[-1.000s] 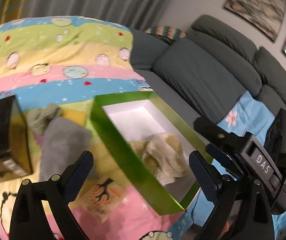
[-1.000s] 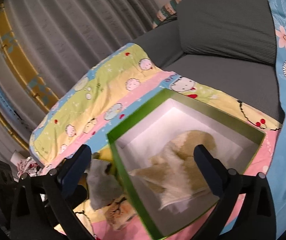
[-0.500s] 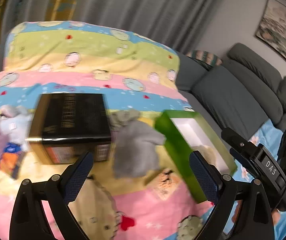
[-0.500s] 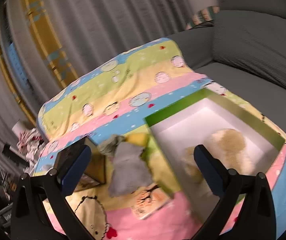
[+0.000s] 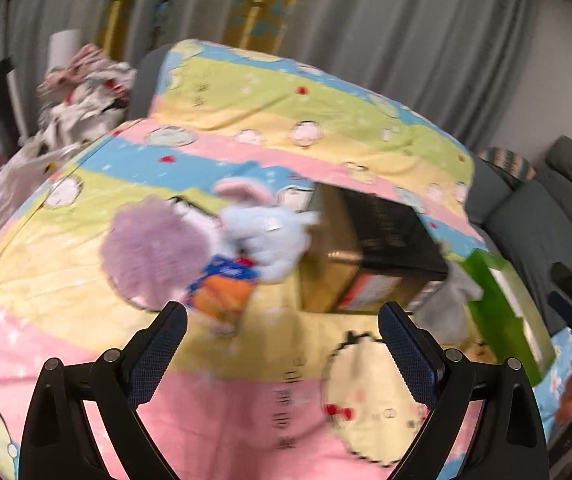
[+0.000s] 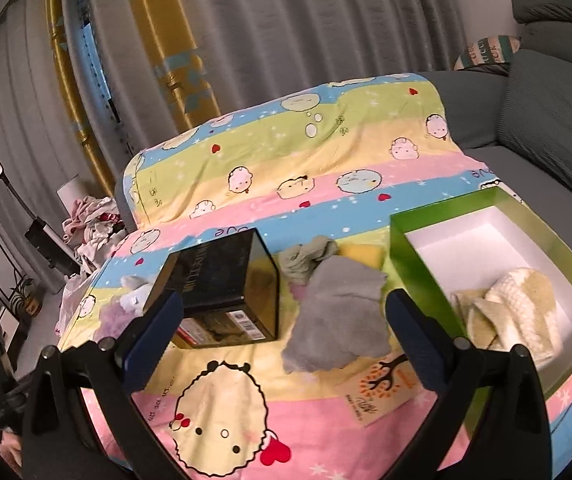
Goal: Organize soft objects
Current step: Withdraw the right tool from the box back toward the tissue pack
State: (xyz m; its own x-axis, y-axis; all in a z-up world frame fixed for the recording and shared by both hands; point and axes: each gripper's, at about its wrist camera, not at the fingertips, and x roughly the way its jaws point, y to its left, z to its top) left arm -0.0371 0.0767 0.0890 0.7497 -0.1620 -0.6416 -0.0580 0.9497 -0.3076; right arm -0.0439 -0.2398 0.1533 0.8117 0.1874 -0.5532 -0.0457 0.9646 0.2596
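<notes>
Striped cartoon blanket (image 6: 326,152) over a sofa, grey curtains behind. Landmark: black box (image 6: 222,292). Left of it we see a purple fluffy toy (image 5: 154,252) and a pale blue plush rabbit (image 5: 270,236); right of it a grey cloth (image 6: 338,316), then a green box (image 6: 418,276) holding a cream towel (image 6: 514,312). Left gripper (image 5: 282,344) and right gripper (image 6: 282,332) both spread wide, empty.

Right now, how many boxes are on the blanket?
2. The black box sits mid-blanket, closed; the green box sits at the right, open, with a cream towel inside. Others may be hidden out of frame.
</notes>
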